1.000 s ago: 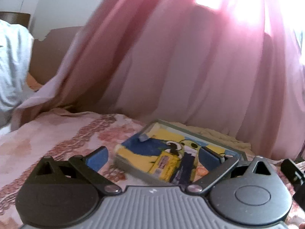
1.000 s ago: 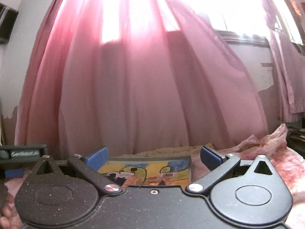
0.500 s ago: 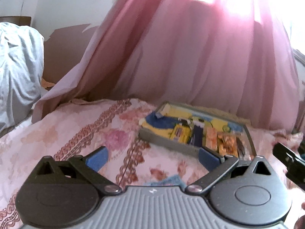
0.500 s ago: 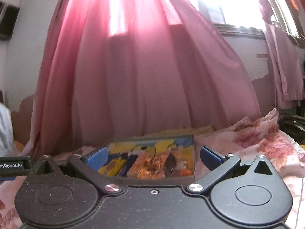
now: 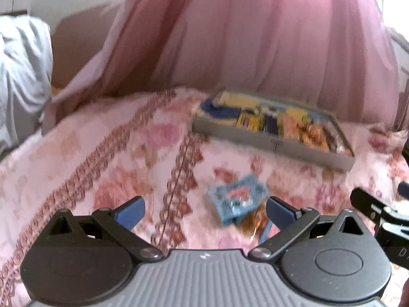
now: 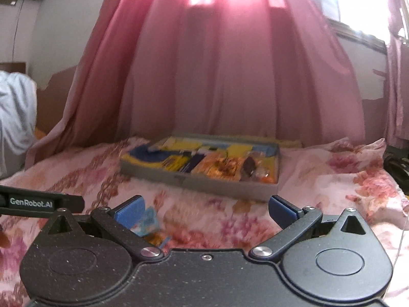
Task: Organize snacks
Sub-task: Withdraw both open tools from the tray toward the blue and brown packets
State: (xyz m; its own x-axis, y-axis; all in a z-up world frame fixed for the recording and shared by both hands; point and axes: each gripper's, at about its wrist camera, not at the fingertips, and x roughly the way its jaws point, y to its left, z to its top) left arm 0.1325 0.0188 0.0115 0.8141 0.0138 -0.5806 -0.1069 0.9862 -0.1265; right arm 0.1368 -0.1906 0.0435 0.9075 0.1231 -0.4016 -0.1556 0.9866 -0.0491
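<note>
the bed [image 5: 107,158] wears a soft matt cloth with a woven flower print. the curtain [image 6: 230,76] is thin pink cloth, light glowing through it. the tray [image 6: 204,180] has dull grey card-like walls. the blue packet [image 5: 236,198] looks like glossy plastic wrap. the left tongs [image 5: 204,208] have ribbed grey plastic, the right tongs [image 6: 205,208] speckled matt black, both with shiny metal rivets.
</note>
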